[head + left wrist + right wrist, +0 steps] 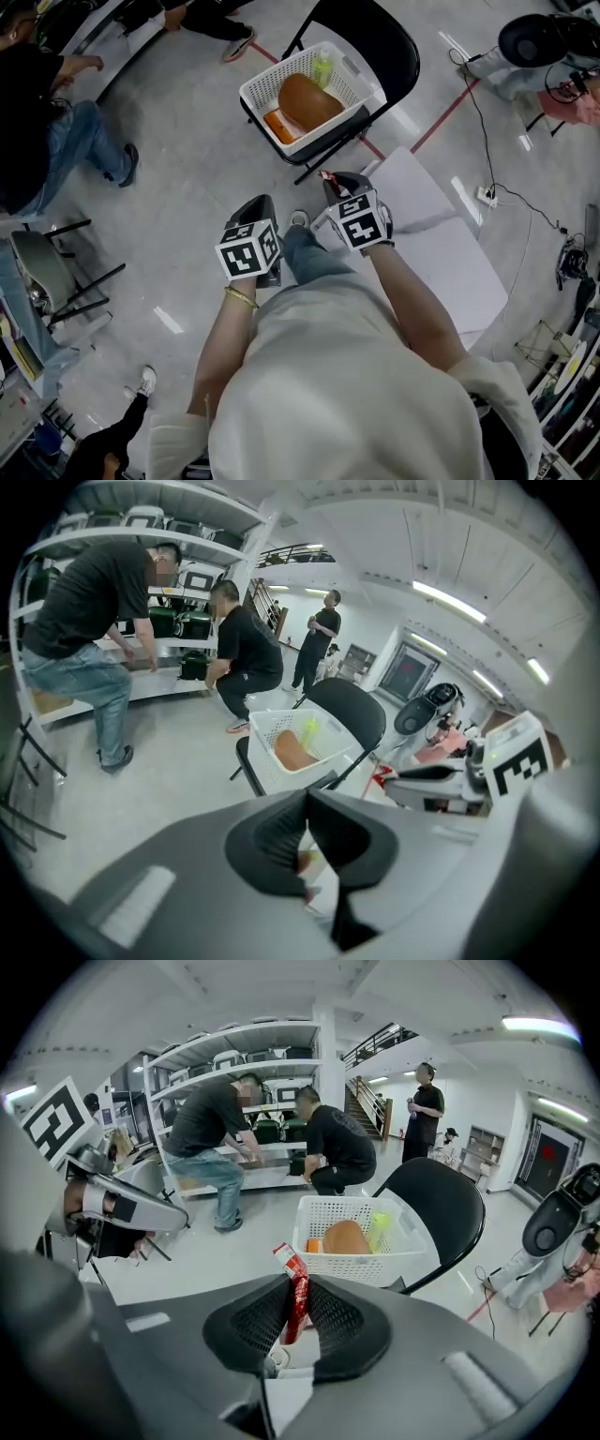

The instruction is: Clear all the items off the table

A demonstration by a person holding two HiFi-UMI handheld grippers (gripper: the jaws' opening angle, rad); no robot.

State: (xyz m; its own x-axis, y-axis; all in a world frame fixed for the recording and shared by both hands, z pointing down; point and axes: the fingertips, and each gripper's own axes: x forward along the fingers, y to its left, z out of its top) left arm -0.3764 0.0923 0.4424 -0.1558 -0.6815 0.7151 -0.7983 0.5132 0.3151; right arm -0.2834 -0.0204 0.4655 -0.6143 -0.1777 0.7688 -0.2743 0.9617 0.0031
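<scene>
A white basket (pixel 352 77) stands on a black folding chair (pixel 398 47). It holds a brown rounded item (pixel 307 101), an orange item (pixel 277 125) and a yellow-green bottle (pixel 322 67). My right gripper (pixel 339 185) is shut on a thin red packet (pixel 327 176), which stands up between the jaws in the right gripper view as the red packet (pixel 289 1265) in the right gripper (pixel 298 1299), short of the basket (pixel 361 1262). My left gripper (pixel 260 206) is alongside it. The left gripper (pixel 307 803) is shut with nothing in it, and the basket (pixel 267 733) lies ahead.
A white table (pixel 450 253) lies to my right, just below the chair. Several people (pixel 216 1129) work at metal shelves (pixel 234 1044) beyond the basket. Another folding chair (pixel 47 267) stands at the left. Cables (pixel 506 192) and a power strip lie on the floor at the right.
</scene>
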